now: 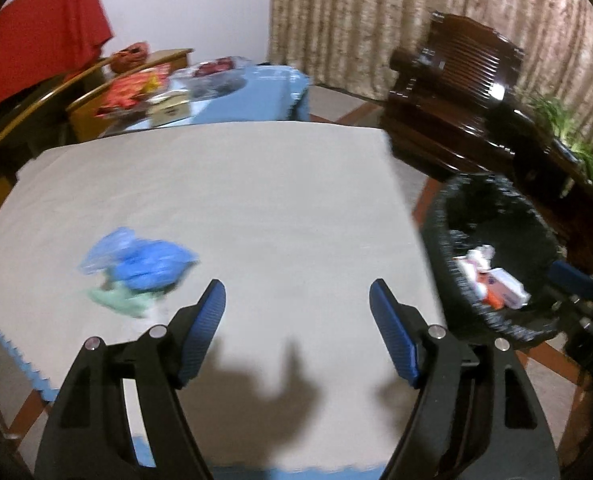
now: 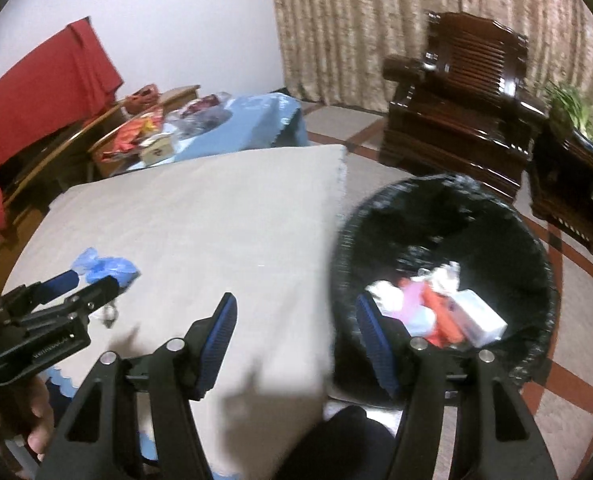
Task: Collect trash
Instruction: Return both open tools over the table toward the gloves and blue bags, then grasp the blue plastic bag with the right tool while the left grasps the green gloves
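Note:
Crumpled blue plastic (image 1: 140,260) lies on the beige table cloth (image 1: 256,200), with a pale green scrap (image 1: 120,300) beside it. My left gripper (image 1: 296,286) hovers open and empty over the table, to the right of that trash. The right wrist view shows the same blue plastic (image 2: 108,266) just beyond the left gripper (image 2: 82,283). My right gripper (image 2: 295,298) is open and empty above the table's right edge, next to a black-lined bin (image 2: 436,184). Inside the bin (image 1: 496,208) are a white box (image 2: 480,318) and orange and pink scraps.
A dark wooden armchair (image 1: 456,92) and a potted plant (image 1: 576,140) stand behind the bin. A blue-clothed table (image 1: 256,92) with clutter sits beyond the beige one. Red cloth (image 1: 44,48) hangs at far left. A hand (image 2: 36,420) holds the left gripper.

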`<state>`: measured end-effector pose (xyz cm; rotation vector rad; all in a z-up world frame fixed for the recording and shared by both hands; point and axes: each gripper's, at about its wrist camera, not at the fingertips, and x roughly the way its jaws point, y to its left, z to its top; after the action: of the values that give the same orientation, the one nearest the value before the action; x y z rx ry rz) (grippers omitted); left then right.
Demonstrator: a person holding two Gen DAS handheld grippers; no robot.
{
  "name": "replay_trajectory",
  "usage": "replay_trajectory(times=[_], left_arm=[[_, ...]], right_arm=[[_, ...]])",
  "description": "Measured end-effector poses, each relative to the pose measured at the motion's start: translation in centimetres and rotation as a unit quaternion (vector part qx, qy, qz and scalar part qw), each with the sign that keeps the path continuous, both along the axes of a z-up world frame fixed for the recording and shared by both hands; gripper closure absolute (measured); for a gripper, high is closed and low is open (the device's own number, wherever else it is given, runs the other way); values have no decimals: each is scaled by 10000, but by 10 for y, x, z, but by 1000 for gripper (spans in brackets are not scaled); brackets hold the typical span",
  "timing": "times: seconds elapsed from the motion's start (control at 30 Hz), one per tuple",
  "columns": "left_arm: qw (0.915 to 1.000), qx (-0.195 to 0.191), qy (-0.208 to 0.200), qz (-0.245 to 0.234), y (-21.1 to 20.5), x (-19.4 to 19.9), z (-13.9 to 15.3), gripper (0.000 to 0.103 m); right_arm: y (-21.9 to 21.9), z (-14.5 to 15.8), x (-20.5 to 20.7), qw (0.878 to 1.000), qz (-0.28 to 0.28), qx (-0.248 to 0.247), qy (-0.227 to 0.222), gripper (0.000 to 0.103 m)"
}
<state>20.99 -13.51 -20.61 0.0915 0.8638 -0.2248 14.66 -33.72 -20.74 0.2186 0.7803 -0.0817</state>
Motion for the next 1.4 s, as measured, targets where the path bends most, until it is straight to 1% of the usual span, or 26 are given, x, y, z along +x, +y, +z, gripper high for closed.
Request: replay_trajectory(times=[0.23,0.33,0.53,0.7,0.9,1.03,1.2,1.4], left_arm=[[9986,156,-94,493,91,6,-1,30],[9978,201,-151,608,125,7,0,30],[9969,242,-271,696,174,11,-2,26],[9967,269,-333,694,201,18,-11,26],[9961,251,-406,740,232,31,-25,26],[9961,141,-376,791,247,42,-36,26],[9962,46,-382,784,261,53,-47,26],[9960,-36,-355,815,277,67,-61,26]], right_arm=[[69,2,21,9992,399,-24,-28,42],[94,1,29,9986,532,-58,-24,42],[150,-7,50,9966,817,-77,8,42],[195,-20,69,9950,994,-82,17,42],[228,-32,93,9938,1112,-85,25,42],[255,-40,110,9922,1243,-129,14,41],[277,-50,132,9915,1294,-139,58,41],[293,-68,150,9911,1316,-139,160,39]])
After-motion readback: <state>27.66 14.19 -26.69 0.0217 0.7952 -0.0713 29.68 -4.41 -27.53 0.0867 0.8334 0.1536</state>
